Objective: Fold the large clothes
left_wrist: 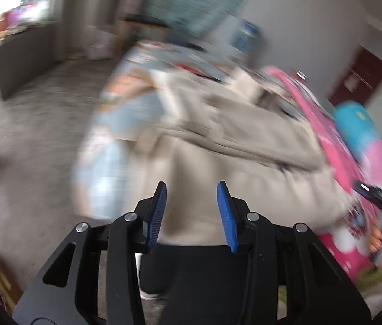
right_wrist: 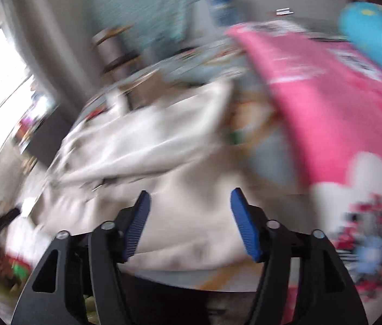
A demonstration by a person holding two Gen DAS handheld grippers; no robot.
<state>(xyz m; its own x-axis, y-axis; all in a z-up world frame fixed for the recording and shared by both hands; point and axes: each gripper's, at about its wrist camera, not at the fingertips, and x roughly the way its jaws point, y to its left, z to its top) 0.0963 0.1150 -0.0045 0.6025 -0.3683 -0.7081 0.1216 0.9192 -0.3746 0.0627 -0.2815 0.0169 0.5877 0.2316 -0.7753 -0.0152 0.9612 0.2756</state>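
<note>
A large beige garment (left_wrist: pixel 239 140) lies spread and partly folded on a bed; both views are motion-blurred. My left gripper (left_wrist: pixel 192 189) is open and empty, hovering over the garment's near part. In the right wrist view the same garment (right_wrist: pixel 164 146) looks whitish, with a sleeve folded across it. My right gripper (right_wrist: pixel 189 197) is open and empty above its near edge. The right gripper and the hand holding it also show at the right edge of the left wrist view (left_wrist: pixel 380 200).
A pink patterned blanket (right_wrist: pixel 334 108) and a blue pillow (right_wrist: pixel 372 32) lie to the right on the bed. A light blue printed sheet (left_wrist: pixel 115 124) covers the bed's left side. Grey floor (left_wrist: pixel 28 135), a dark cabinet (left_wrist: pixel 23 62) and shelves (left_wrist: pixel 142 5) stand beyond.
</note>
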